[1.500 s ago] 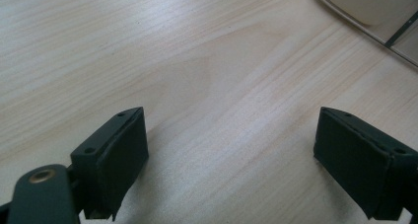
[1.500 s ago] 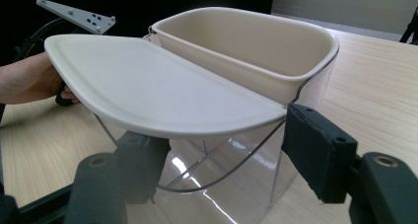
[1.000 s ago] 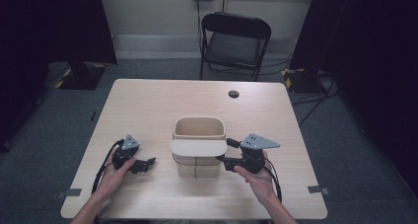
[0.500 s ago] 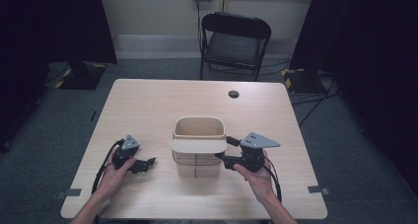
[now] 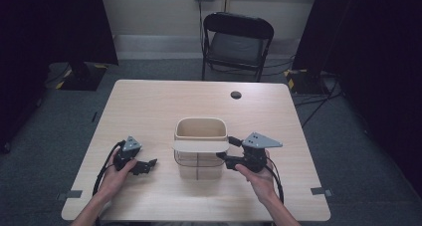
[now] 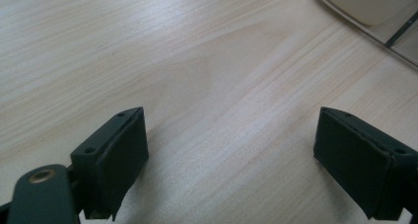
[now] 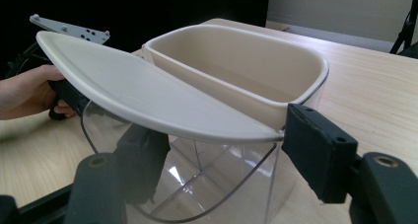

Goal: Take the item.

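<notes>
A: How far along is it?
B: Early, I'd say. On the table [image 5: 149,106], the bin [image 5: 200,149] has its flap [image 7: 143,98] tilted up.
A: The grippers?
B: The right gripper [image 7: 222,160], jaws apart, straddles the flap's edge; I can't tell if they touch it. The left gripper [image 6: 231,150] rests, jaws apart, left of the bin.

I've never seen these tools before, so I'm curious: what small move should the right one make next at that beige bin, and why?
Probably ease the right gripper's fingers together on the beige lid. Its end lies between them, tilted over the clear-walled bin, though whether they already grip it isn't clear. The left gripper rests open on the table, apart.
</notes>
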A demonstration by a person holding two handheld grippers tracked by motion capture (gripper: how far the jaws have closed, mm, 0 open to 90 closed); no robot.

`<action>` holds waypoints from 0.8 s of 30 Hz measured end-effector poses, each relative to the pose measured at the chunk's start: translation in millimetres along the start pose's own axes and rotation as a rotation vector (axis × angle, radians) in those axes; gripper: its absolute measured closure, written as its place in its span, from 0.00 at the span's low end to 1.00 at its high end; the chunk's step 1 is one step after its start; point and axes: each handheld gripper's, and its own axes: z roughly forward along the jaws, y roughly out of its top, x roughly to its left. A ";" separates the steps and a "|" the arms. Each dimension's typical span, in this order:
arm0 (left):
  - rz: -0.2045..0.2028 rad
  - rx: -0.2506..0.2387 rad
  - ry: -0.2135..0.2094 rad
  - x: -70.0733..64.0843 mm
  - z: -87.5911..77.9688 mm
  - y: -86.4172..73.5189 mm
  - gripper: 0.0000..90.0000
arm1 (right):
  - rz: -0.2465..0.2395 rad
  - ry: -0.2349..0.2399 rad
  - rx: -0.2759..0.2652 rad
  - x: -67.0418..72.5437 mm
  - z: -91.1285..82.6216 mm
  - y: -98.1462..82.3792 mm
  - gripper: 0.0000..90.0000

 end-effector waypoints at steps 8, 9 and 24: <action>0.000 0.000 0.001 -0.1 0.0 0.0 0.14 | -0.004 -0.003 -0.002 1.4 0.8 2.2 0.35; 0.002 0.002 0.001 0.1 -0.2 0.0 0.14 | -0.004 -0.003 -0.002 1.4 0.8 2.2 0.35; -0.002 0.001 0.003 -0.3 -0.1 -0.1 0.14 | -0.013 0.007 -0.008 2.5 1.2 6.0 0.36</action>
